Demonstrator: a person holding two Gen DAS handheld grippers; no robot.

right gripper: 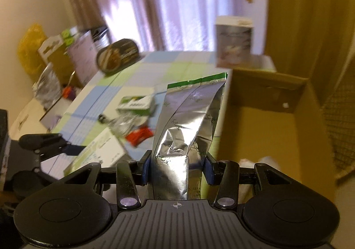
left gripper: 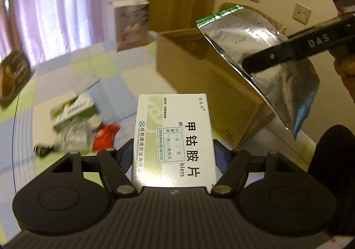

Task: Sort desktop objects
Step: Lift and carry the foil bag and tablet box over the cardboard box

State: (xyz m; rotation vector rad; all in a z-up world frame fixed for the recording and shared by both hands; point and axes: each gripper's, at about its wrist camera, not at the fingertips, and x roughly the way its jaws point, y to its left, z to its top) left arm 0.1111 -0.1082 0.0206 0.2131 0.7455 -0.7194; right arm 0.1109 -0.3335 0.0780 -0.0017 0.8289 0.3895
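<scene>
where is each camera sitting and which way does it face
Left wrist: sits on the left gripper, looks along its fingers, shut on a white medicine box, toward the cardboard box; a hand shows.
Right wrist: sits on the right gripper, shut on a silver foil pouch, looks across the checked table to the curtains.
Shared: pouch, cardboard box, table clutter; each sees the other gripper.
</scene>
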